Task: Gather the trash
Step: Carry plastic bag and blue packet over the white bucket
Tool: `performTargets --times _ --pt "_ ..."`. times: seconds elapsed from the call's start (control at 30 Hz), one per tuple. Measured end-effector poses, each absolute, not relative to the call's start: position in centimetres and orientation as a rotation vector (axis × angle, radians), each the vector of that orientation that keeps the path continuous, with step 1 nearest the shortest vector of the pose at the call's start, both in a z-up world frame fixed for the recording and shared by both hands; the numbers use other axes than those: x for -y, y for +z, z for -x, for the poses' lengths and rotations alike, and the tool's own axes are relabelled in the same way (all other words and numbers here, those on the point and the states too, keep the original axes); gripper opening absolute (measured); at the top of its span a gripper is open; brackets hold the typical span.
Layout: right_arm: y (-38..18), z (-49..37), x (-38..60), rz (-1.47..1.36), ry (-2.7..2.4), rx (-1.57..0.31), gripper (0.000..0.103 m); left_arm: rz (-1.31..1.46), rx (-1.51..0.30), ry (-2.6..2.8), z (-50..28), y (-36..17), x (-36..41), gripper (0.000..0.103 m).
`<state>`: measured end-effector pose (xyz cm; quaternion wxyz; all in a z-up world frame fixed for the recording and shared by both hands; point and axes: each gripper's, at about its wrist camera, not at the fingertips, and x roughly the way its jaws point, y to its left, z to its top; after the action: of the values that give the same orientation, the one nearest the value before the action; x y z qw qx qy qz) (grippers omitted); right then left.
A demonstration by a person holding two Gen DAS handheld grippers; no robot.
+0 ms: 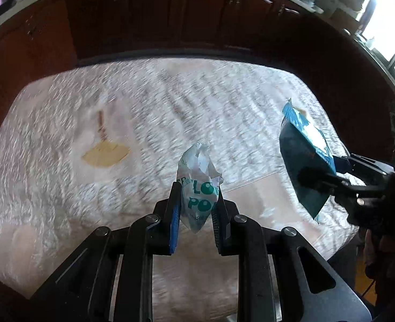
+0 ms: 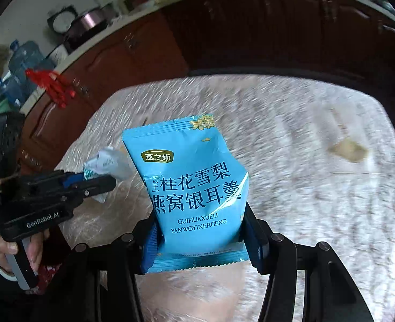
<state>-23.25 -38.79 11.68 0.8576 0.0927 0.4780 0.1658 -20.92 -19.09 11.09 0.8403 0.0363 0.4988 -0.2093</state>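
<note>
Over a patterned, plastic-covered surface, toward its left side in the left wrist view, lies a flat tan paper scrap with a thin brown stick above it. At the middle, the left gripper has its fingers closed tight on a crumpled white wrapper with teal lettering, held clear above the surface. Further right, the right gripper grips a blue snack packet by its lower edges, its fingers pressing in on both sides so the packet stands upright, also off the surface. Dark red-brown cabinets run behind the surface. In the right wrist view a hand holds the left gripper's handle.
</note>
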Motion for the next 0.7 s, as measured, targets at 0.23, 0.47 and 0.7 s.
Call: performTargets --times 0.23,0.47,0.7 --pt "13.4 24.9 44.1 -0.226 0.235 -0.959 0.053 -0.14 -1.015 -0.501 21.0 12.2 23.9 0.018" --pt "14.1 26.6 48.8 -0.275 0.135 -0.938 0.053 -0.187 -0.987 -0.552 21.5 12.8 28.2 0.018" --pt "14.6 28.6 53.3 -0.323 0.039 -0.912 0.053 -0.218 -0.966 -0.605 21.8 13.3 32.3 0.018"
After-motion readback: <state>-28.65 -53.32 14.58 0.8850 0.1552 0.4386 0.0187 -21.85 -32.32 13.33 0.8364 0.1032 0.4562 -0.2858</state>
